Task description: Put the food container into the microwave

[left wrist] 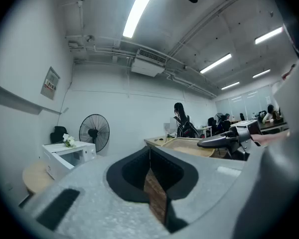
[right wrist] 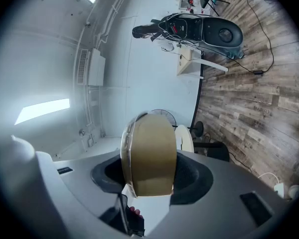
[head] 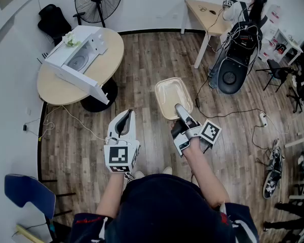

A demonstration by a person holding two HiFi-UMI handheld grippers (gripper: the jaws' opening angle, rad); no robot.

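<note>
My right gripper [head: 183, 113] is shut on the near edge of the food container [head: 173, 97], a tan tray under a clear lid, which I hold out level over the wooden floor. In the right gripper view the container [right wrist: 149, 153] stands on edge between the jaws and fills the middle. My left gripper [head: 123, 121] is beside it, shut, with nothing in its jaws. The white microwave [head: 77, 59] sits on the round table [head: 50, 88] at the far left with its door hanging open. In the left gripper view the microwave [left wrist: 67, 156] is at the left and the container [left wrist: 189, 146] at the right.
A black standing fan [head: 98, 1] is behind the round table. A black scooter [head: 234, 59] leans by a wooden desk [head: 207, 11] where a person [head: 251, 4] sits. Cables and a power strip [head: 263, 118] lie on the floor at the right. A blue chair [head: 30, 194] stands at the near left.
</note>
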